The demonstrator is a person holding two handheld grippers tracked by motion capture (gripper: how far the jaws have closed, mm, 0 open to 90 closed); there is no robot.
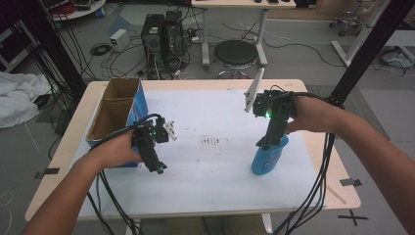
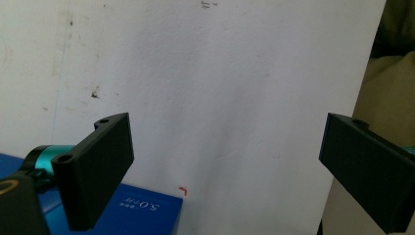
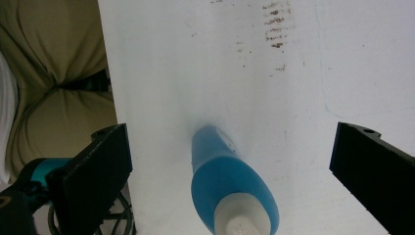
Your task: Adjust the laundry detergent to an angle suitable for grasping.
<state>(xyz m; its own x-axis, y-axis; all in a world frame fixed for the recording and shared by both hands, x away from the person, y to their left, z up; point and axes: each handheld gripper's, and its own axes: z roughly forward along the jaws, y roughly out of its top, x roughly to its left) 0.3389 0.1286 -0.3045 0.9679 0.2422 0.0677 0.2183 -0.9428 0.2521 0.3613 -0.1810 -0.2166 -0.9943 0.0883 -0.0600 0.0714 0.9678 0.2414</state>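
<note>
- Blue plastic bottle with a white cap end [image 1: 266,157] is standing on the white sheet [image 1: 215,161] at the right side of the table, directly under the right gripper; going left to right, the rest follows.
- At the far left of the table, an open brown cardboard box with a blue outer wall [image 1: 115,110] is sitting on the sheet's left edge, its flaps standing up.
- Just in front of that box, the left gripper [image 1: 159,168] is hovering low over the sheet, pointing down, held by the person's left hand [image 1: 117,152].
- In the left gripper view, its two black jaws are standing spread wide with bare white sheet between them, and a blue box face with white print [image 2: 142,210] is lying at the lower left.
- Brown smudges [image 1: 211,141] are marking the sheet's middle.
- At the right, the person's right hand [image 1: 313,113] is holding the right gripper [image 1: 263,143] pointing down at the bottle's top.
- In the right gripper view, its jaws are standing spread wide on either side of the bottle [image 3: 230,188], both well clear of it, with the white cap nearest the camera.
</note>
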